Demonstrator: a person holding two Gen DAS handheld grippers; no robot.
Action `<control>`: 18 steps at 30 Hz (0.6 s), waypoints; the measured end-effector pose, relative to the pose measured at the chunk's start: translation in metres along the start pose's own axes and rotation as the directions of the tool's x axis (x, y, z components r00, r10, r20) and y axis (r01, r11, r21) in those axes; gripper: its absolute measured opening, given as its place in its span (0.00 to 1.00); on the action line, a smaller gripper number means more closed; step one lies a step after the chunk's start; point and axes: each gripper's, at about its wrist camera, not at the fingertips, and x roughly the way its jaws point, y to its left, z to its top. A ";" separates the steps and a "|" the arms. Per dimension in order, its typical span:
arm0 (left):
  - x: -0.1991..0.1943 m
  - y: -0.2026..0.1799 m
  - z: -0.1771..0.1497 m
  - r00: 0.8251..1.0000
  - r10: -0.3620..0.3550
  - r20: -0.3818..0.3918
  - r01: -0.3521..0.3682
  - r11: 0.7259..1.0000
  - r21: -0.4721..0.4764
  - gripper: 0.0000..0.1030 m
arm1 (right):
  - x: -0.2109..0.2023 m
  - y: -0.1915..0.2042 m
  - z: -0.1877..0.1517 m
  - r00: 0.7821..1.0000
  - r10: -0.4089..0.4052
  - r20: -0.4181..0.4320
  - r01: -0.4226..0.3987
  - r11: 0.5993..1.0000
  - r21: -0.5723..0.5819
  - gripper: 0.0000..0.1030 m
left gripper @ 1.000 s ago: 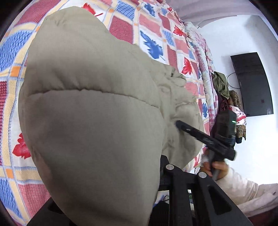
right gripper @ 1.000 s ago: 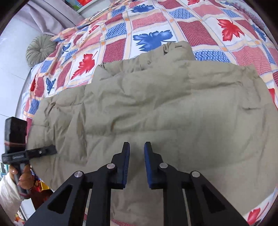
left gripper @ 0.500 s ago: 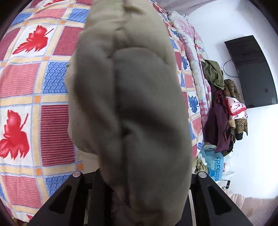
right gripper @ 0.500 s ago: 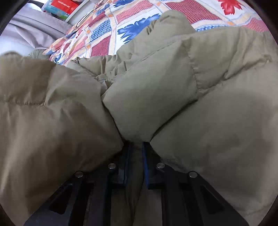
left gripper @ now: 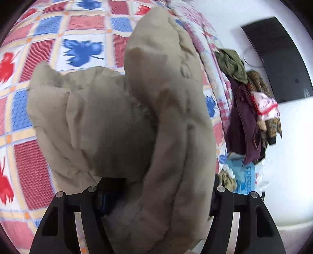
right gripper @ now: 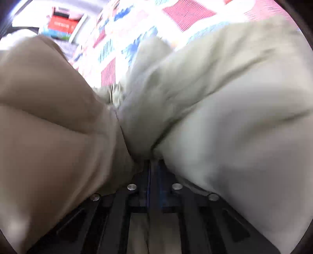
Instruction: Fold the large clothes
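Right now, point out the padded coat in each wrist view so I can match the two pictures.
Left wrist: the coat fills the centre, bunched between the spread fingers of the left gripper.
Right wrist: the coat fills nearly the whole frame; the right gripper is pinched shut on it at bottom centre.
Shared landmark: the leaf-patterned bedspread.

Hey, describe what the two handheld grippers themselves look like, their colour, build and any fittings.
Both are matte black plastic. The left gripper has two broad arms with long cut-out slots and round silver pins at the joints; a bit of blue pad shows inside one finger. The right gripper has the same black slotted arms, four silver pins and thin blue pads. No cables, markings or sleeves are visible.
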 end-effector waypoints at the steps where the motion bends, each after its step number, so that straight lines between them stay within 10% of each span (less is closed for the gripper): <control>1: 0.008 -0.002 0.002 1.000 -0.020 -0.015 0.021 1.000 0.017 0.67 | -0.014 -0.009 -0.002 1.000 -0.008 0.016 0.007 1.000 0.017 0.08; 15: 0.111 -0.007 0.019 0.975 -0.181 -0.127 0.193 0.978 0.085 0.67 | -0.117 -0.077 -0.062 0.991 -0.110 0.072 0.101 0.988 0.117 0.09; 17: 0.114 -0.008 0.021 0.974 -0.183 -0.133 0.195 0.978 0.080 0.67 | -0.130 -0.074 -0.073 0.993 -0.088 0.075 0.081 0.993 0.091 0.26; 18: 0.119 -0.013 0.023 0.974 -0.181 -0.135 0.193 0.978 0.080 0.67 | -0.138 -0.075 -0.076 0.993 -0.079 0.083 0.072 0.994 0.081 0.53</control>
